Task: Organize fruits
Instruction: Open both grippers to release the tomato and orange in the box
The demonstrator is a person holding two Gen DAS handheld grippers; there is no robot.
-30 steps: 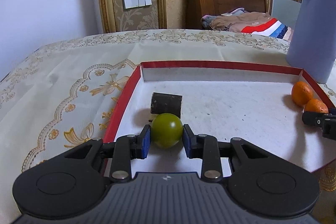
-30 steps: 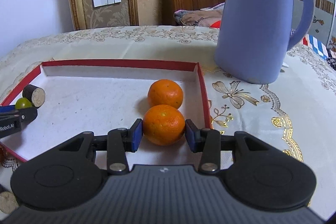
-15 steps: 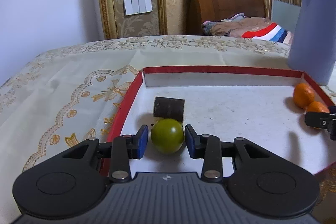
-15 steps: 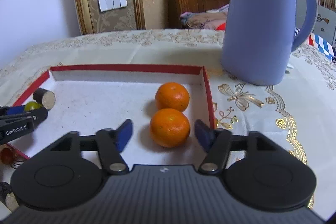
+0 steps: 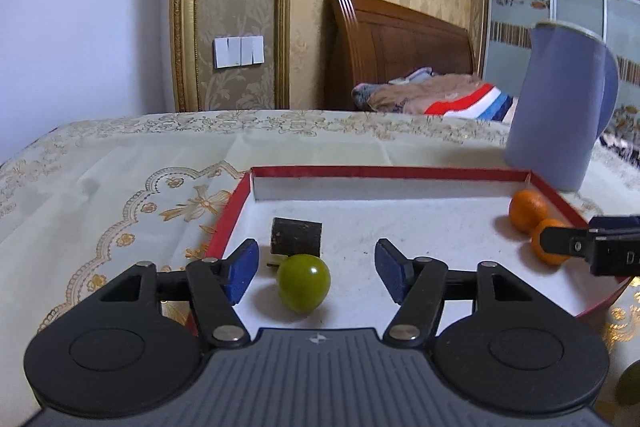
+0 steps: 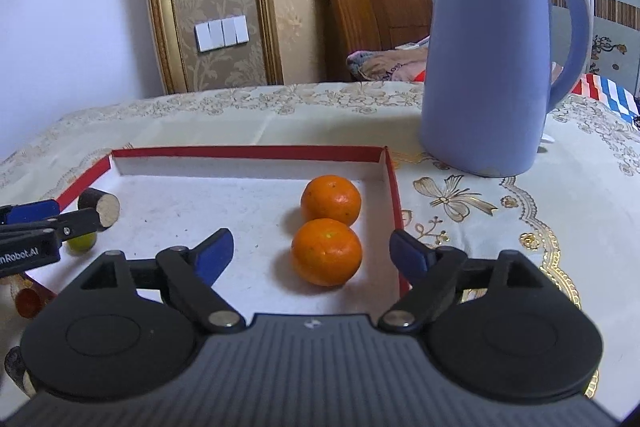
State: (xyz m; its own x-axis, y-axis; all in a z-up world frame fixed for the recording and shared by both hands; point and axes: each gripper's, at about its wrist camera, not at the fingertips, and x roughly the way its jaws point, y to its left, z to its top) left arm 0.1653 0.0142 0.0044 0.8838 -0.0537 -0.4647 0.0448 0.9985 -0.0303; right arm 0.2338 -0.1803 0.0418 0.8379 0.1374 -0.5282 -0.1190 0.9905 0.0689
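Left gripper [image 5: 313,271]: we record its blue-padded fingers [image 5: 240,269] spread wide, touching nothing; the green fruit [image 5: 304,282] lies free between them on the tray floor, a dark cylindrical piece [image 5: 296,236] just behind it.

Right gripper [image 6: 312,254]: fingers [image 6: 408,254] likewise wide; the near orange [image 6: 326,251] sits between them, untouched, the far orange [image 6: 331,199] touching it from behind, beside the right wall.

Tray [image 6: 248,151]: shallow, red-rimmed, white and speckled inside.

Table [image 6: 520,211]: covered with a cream cloth bearing gold floral embroidery; a blue kettle [image 6: 488,67] stands beyond the tray's right corner.

Room: gold-patterned wallpaper with gilt moulding, a white switch panel [image 5: 239,51], a wooden headboard [image 5: 392,55] with striped bedding.

Writing: we read "nRobot.AI" on the left gripper's body in the right wrist view.
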